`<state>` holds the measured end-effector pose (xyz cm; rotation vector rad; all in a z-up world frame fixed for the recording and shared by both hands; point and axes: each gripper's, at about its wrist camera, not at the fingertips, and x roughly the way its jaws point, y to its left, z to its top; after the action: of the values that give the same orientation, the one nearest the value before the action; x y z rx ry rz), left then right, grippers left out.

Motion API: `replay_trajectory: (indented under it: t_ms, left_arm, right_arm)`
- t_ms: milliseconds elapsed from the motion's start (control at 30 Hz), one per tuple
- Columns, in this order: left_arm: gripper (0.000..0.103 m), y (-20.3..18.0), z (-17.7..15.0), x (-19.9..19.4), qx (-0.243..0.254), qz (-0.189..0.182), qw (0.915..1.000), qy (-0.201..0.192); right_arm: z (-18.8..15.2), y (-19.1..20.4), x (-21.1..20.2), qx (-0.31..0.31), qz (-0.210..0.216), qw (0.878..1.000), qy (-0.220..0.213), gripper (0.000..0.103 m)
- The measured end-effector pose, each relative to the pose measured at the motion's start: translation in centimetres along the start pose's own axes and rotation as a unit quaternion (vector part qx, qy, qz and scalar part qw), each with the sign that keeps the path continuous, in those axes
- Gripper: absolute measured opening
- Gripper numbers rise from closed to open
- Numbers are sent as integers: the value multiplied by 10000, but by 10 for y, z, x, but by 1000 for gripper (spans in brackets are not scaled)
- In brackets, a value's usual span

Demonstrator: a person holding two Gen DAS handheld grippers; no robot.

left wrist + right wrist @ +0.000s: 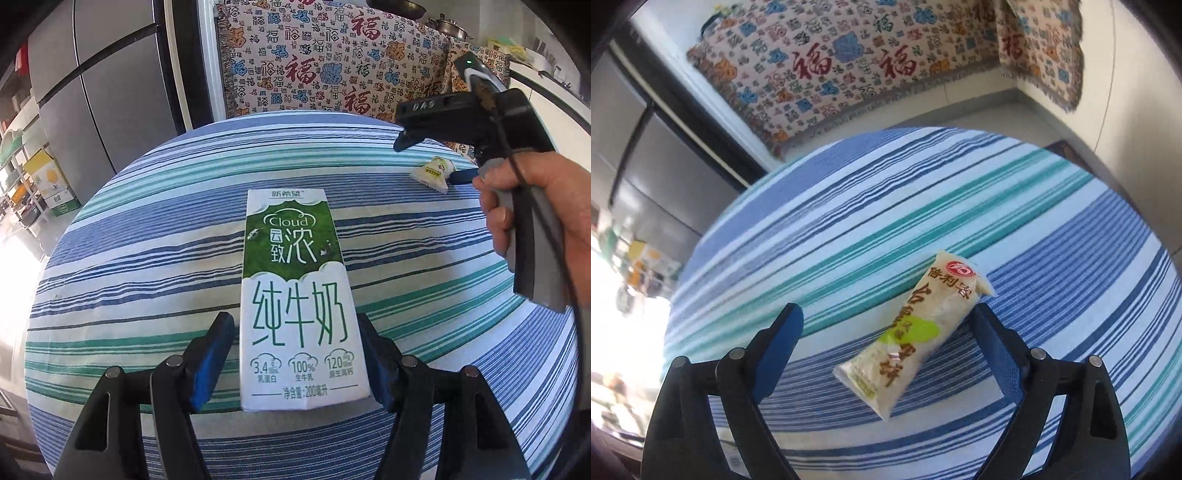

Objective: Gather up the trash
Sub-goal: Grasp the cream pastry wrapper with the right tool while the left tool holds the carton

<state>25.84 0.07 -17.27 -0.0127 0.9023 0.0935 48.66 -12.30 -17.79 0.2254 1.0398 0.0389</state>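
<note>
- The milk carton (295, 295) lay flat at the middle of the striped tablecloth (147, 229), its base between the pads of the left gripper (297, 360).
- The left gripper stood spread; a gap showed at the 9 o'clock pad, and contact at the 3 o'clock pad was unclear.
- The carton looked stiff but crushable, likely light if drained; its 2 long side walls offered the best hold.
- The snack wrapper (916, 328) lay diagonally between the released fingers of the right gripper (888, 345), tip just beside the 3 o'clock finger.
- It looked thin, soft and slippery; a mid-length pinch seemed safest.
- The table edge curved at 12 o'clock, with bare cloth all around.
</note>
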Motion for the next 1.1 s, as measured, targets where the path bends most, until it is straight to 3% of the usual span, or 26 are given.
replay_trajectory:
  t_ms: [33, 67, 100, 200, 333, 433, 533, 600, 633, 700, 733, 767, 867, 1100]
  left_arm:
    - [67, 0, 0, 0, 7, -2, 10000, -2]
    - [67, 0, 0, 0, 10, -5, 10000, -5]
    - [67, 0, 0, 0, 12, -10, 10000, -7]
    - [67, 0, -2, 0, 31, -25, 10000, -36]
    - [68, 0, -6, -1, 26, -32, 9999, -131]
    - [67, 0, -9, -4, 6, -46, 9999, -125]
    - [68, -2, -14, -8, 23, -3, 10000, -95]
    - [69, -2, -17, -11, 5, 26, 10000, -71]
    - [71, -2, -19, -12, -7, 51, 10000, -74]
    - [76, -1, -20, -12, -10, 105, 9999, -90]
    - [86, -1, -20, -11, -35, 145, 9999, -69]
    - [89, 3, -20, -9, -115, 157, 9998, -20]
    - [89, 4, -19, -8, -96, 147, 9998, -22]
    - [90, 5, -19, -8, -42, 136, 9999, -15]
  right_arm:
    - [-5, 8, -1, -365, -157, 9992, -80, 65]
    - [-11, 12, -3, -673, -213, 9974, -161, 41]
    - [-20, 12, -7, -947, -175, 9951, -233, 26]
    - [-45, -1, -23, -1405, 124, 9896, -277, 21]
    - [-102, -28, -61, -2172, 567, 9742, -225, 21]
    - [-147, -46, -90, -2359, 914, 9673, -188, 21]
    - [-174, -56, -104, -2292, 962, 9682, -288, 32]
    - [-185, -56, -105, -2299, 961, 9678, -351, 74]
    - [-188, -55, -105, -2309, 926, 9679, -372, 80]
    - [-198, -52, -109, -2400, 806, 9665, -422, 84]
    - [-199, -50, -109, -2437, 780, 9659, -404, 84]
    - [-198, -49, -109, -2439, 780, 9660, -362, 86]
    - [-196, -46, -106, -2478, 709, 9659, -248, 94]
    - [-196, -51, -104, -2411, 706, 9675, -300, 100]
